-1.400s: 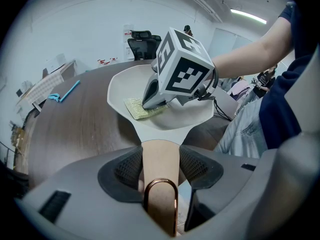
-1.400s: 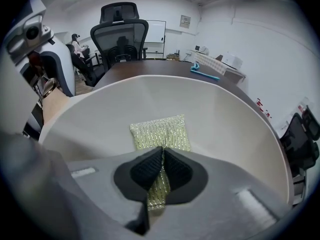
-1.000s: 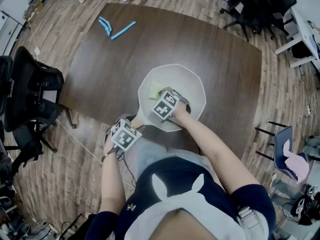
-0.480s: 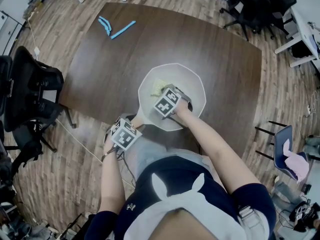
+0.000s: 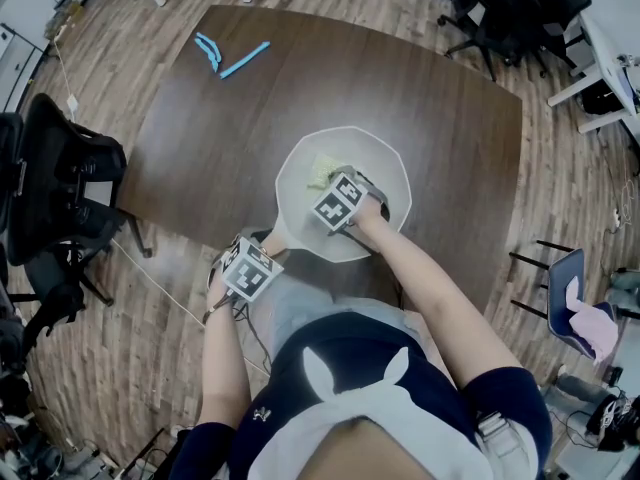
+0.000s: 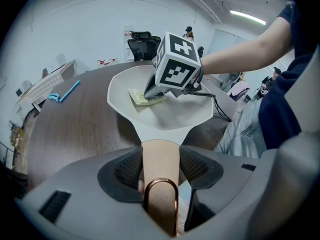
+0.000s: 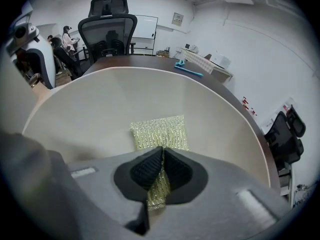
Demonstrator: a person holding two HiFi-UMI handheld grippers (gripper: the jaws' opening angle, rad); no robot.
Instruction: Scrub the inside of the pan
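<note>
- Head view: the pan [image 5: 396, 174] sits centre frame at the near edge of the counter [image 5: 430, 88], with its handle [image 5: 277, 234] pointing lower left toward the person.
- The left tongs [image 5: 260, 254] are on that handle at lower left. I read this as an anchor, so the pan can't skate or spin under scrubbing load.
- The right tongs [image 5: 328, 186] reach down into the bowl, left of its centre. The yellow-green scrub pad [image 5: 318, 171] pokes out on their upper-left side.
- A blue item [image 5: 232, 58] lies at the counter's upper left, well apart and not involved.
- Left gripper view: the tongs are clamped on the tan handle, with pads pressing both sides. The copper hang loop [image 6: 161, 204] is at bottom centre, on the handle end nearest the camera.
- The bowl fills upper centre, and the right tongs stand in it with the pad at their lower left. Holding far out on the handle keeps the bowl free for the other hand.
- Right gripper view: the tongs are nearly closed and pinch the near edge of the pad. The rest of the pad lies flat on the pan floor ahead of the tips, centre frame.
- The edge grip leaves most of the pad face on the surface, and the steep downward tilt likely pushes it into the floor.
- Judgement: the scrub step is in hand. The interior looks plain off-white, so I can't tell how much is left.
</note>
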